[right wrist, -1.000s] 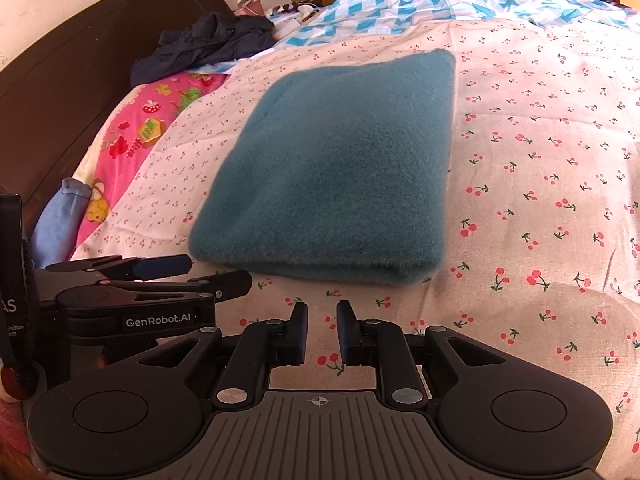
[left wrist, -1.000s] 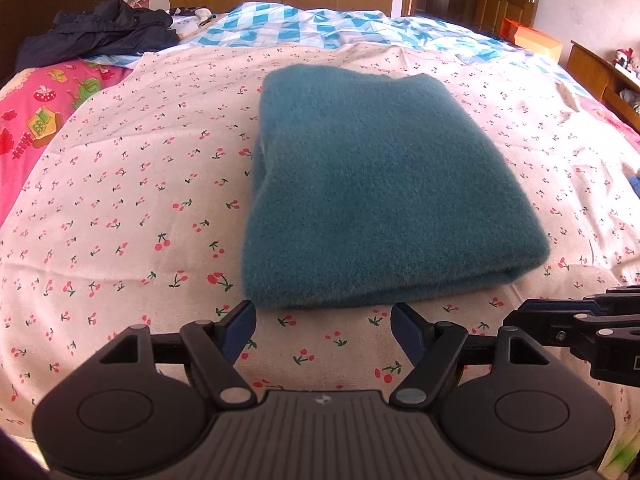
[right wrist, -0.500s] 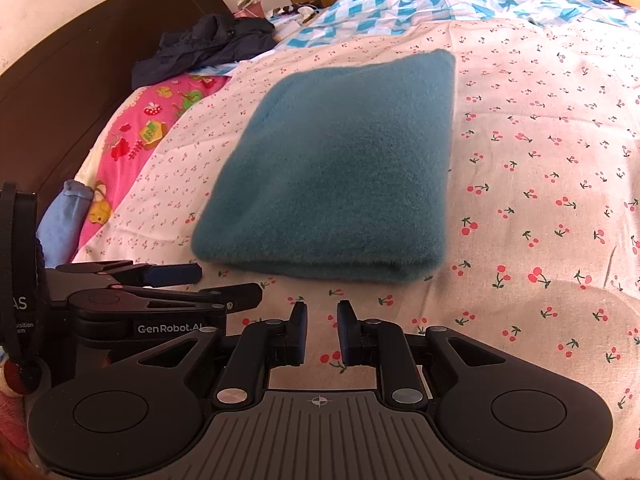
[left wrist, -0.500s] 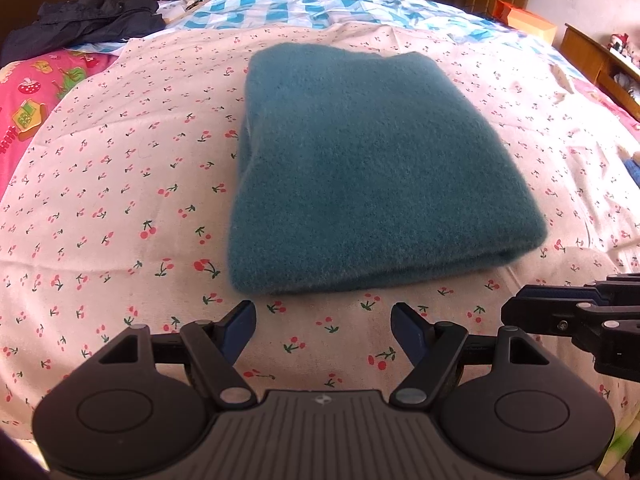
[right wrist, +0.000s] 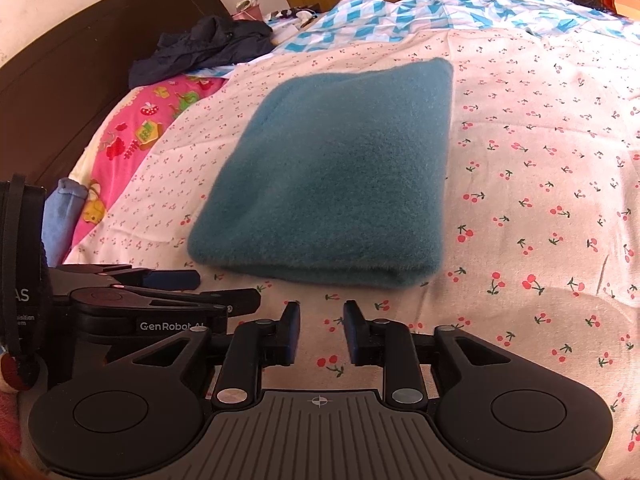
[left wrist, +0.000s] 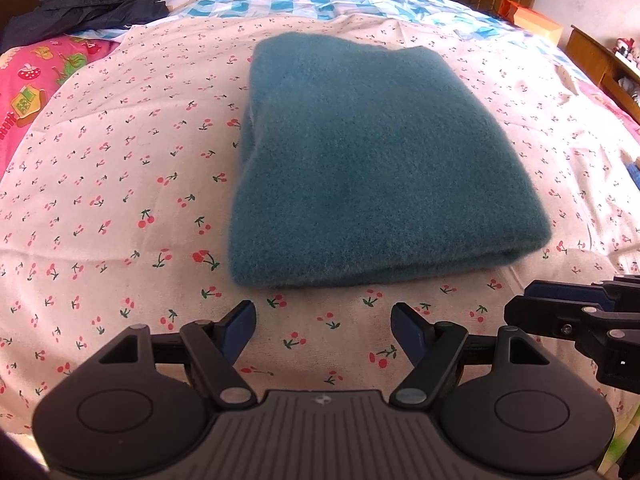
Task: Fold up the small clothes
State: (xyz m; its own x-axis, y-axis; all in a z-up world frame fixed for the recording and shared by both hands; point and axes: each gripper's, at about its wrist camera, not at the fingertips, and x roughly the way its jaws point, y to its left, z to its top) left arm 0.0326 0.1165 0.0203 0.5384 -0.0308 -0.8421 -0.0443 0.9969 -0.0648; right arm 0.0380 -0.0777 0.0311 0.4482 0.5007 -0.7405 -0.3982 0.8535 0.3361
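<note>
The left gripper [left wrist: 323, 326] hovers wide open and empty just before the folded teal fleece garment [left wrist: 372, 160]; the right gripper [right wrist: 319, 332], half open, holds nothing either. The garment lies flat on the cherry-print bedsheet [left wrist: 100, 200], probably finished, so both grippers stand clear of it.

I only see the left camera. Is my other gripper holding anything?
Observer: No. The right camera shows the right gripper with its fingers a little apart and nothing between them, just short of the folded teal cloth.
Child: Is any other cloth around?
Observer: Yes. A light blue cloth lies bunched at the bed's edge, beside the pink sheet.
Child: Does my left gripper have writing on it?
Observer: Yes. From the right camera, its side reads "GenRobot".
</note>
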